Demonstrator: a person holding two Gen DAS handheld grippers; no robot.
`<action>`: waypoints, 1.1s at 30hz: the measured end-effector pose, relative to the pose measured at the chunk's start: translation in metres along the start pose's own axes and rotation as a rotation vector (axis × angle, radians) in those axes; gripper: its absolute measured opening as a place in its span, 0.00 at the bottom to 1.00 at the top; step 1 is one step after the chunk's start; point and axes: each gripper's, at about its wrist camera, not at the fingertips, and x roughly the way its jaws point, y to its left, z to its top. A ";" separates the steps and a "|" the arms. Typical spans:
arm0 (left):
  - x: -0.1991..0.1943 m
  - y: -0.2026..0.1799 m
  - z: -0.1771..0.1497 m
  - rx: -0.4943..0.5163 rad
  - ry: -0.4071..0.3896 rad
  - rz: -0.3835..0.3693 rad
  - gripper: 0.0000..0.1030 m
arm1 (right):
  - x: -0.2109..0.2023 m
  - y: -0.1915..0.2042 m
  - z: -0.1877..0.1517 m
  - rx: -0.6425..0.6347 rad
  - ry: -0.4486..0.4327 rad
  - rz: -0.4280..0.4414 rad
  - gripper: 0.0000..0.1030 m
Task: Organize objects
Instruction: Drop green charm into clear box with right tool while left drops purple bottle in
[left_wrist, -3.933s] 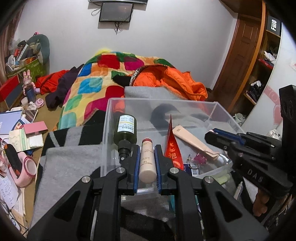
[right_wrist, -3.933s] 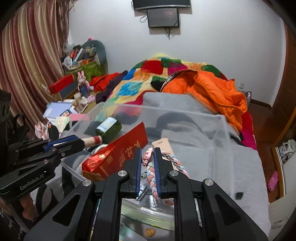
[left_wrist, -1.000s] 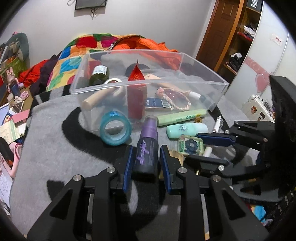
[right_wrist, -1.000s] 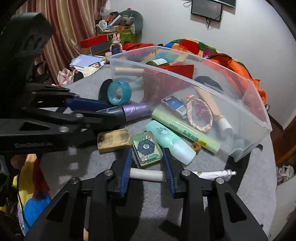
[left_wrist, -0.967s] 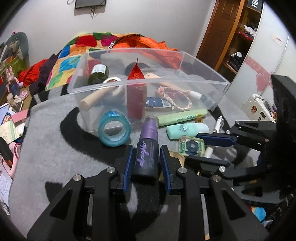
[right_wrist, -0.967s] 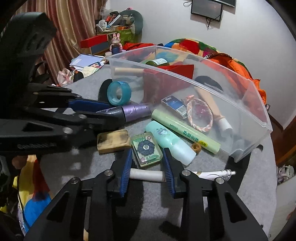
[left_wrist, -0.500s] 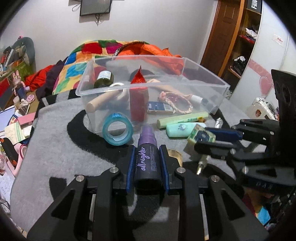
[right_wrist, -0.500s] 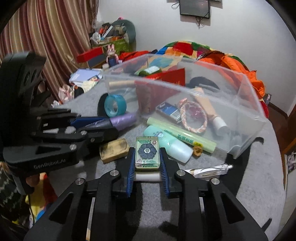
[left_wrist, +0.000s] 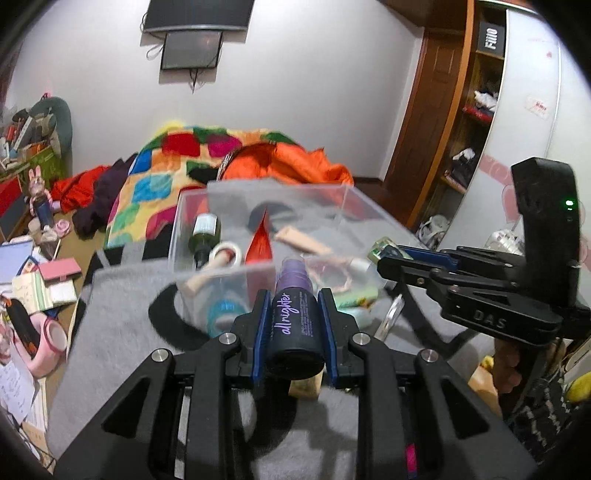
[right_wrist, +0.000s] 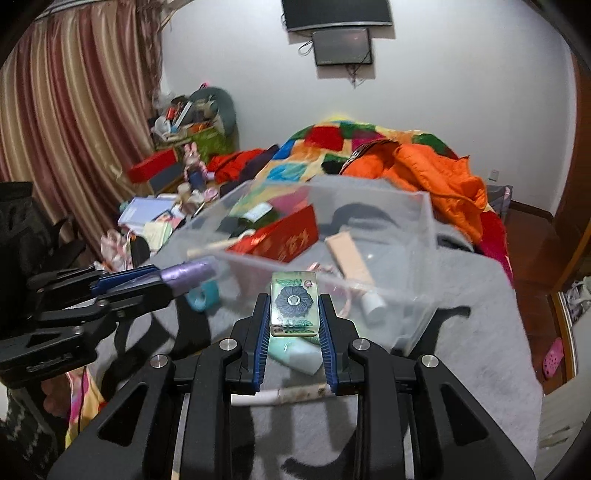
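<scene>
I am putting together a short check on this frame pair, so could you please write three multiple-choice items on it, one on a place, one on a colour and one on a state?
1. Where is the red packet?
A. inside the clear bin
B. on the floor
C. in the left gripper

2. What colour is the cap of the spray bottle?
A. green
B. purple
C. white

3. What is the right gripper doing?
A. standing open and empty
B. clamping a roll of tape
C. clamping the small flower-printed box

Answers:
1 A, the packet leans within the bin's walls.
2 B, the cap beyond the pads is purple in both views.
3 C, both pads press the box's sides, lifted clear of the grey blanket.
</scene>
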 end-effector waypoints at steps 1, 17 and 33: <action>-0.001 0.000 0.003 0.002 -0.008 0.000 0.24 | -0.001 -0.002 0.004 0.007 -0.011 -0.004 0.22; 0.034 0.029 0.047 -0.015 -0.027 0.058 0.24 | 0.005 -0.012 0.047 0.028 -0.088 -0.054 0.22; 0.094 0.052 0.049 -0.073 0.082 0.080 0.24 | 0.077 -0.020 0.046 0.040 0.074 -0.101 0.22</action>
